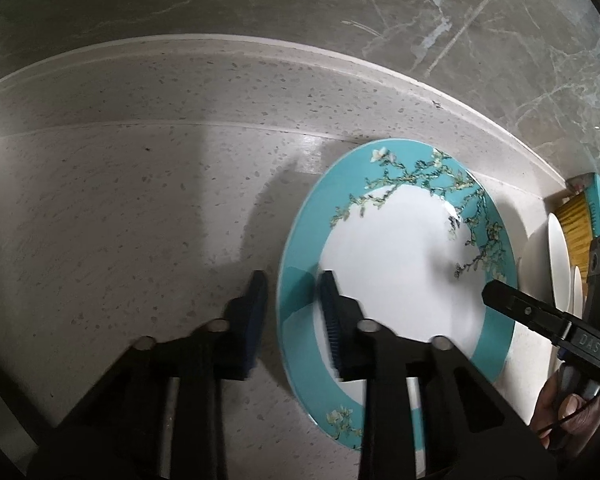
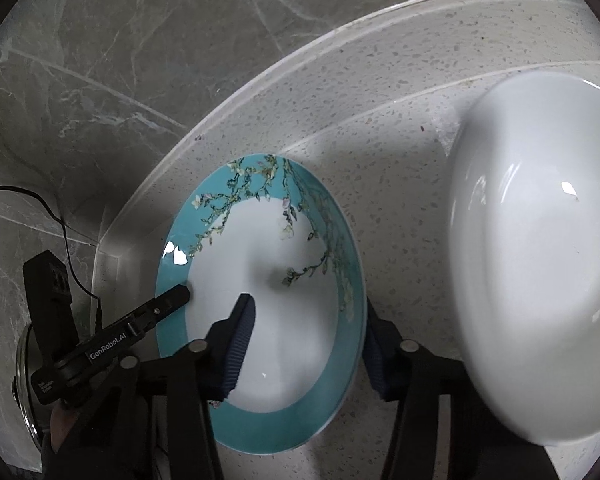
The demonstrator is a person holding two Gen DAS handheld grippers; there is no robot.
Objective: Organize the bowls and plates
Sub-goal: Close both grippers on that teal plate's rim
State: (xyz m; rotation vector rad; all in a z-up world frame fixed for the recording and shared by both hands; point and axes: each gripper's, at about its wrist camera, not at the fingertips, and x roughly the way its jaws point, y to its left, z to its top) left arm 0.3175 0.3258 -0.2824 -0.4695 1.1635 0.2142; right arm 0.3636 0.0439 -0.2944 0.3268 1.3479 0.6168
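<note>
A teal-rimmed plate with a blossom-branch pattern (image 1: pixel 400 264) lies on the speckled counter, also in the right wrist view (image 2: pixel 268 292). My left gripper (image 1: pixel 292 292) is open, its jaws straddling the plate's left rim, one finger outside and one over the white centre. My right gripper (image 2: pixel 308 332) is open and straddles the plate's opposite rim, one finger (image 2: pixel 240 336) over the white centre and the other outside. The right gripper also shows in the left wrist view (image 1: pixel 496 292). A large white bowl (image 2: pixel 540 256) lies right of the plate.
White plates (image 1: pixel 560 260) and a yellow ribbed container (image 1: pixel 578 220) stand on edge at the far right. The counter's raised back lip (image 1: pixel 260 46) meets a grey marble wall (image 2: pixel 100 60). A black cable (image 2: pixel 60 216) and a glass lid rim (image 2: pixel 22 380) sit at the left.
</note>
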